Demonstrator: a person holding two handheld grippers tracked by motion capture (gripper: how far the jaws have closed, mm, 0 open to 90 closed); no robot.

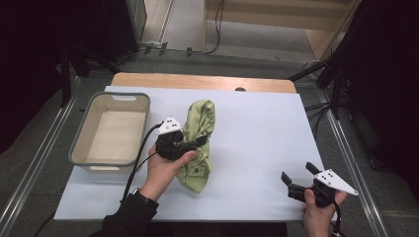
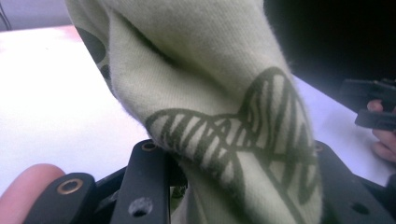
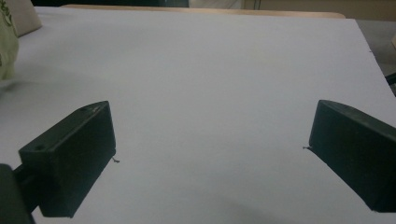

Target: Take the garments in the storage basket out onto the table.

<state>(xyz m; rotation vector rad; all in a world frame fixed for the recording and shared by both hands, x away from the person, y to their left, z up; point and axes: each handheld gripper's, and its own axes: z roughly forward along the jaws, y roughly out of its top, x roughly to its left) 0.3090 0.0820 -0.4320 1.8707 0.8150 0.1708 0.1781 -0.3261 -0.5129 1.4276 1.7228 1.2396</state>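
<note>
From the high view, I had the left gripper (image 1: 195,143) closed on a pale green cloth (image 1: 200,121) with dark printed patterns. The cloth lay bunched near the middle of the white sheet (image 1: 257,143) covering the table, one end stretching toward the far edge and the other drooping below my left hand (image 1: 165,170). A grey tub (image 1: 81,143) sat just to the left of that hand, on the sheet's left side. My right gripper (image 1: 298,177) rested low at the near right corner, well apart from the cloth, its jaws spread with bare sheet between them.

In the left gripper view, the cloth (image 2: 210,93) bulged up between the two black jaws, which pressed on it from both sides, partly closed around a thick fold. A dark striped print ran across the fabric. My fingertip (image 2: 28,186) showed at the lower left, and the other hand (image 2: 385,135) with its gripper sat far off at the right edge.

In the right gripper view, the jaws stood wide apart over the white sheet (image 3: 210,70), holding nothing. A bit of green cloth (image 3: 5,46) peeked in at the far left edge.
</note>
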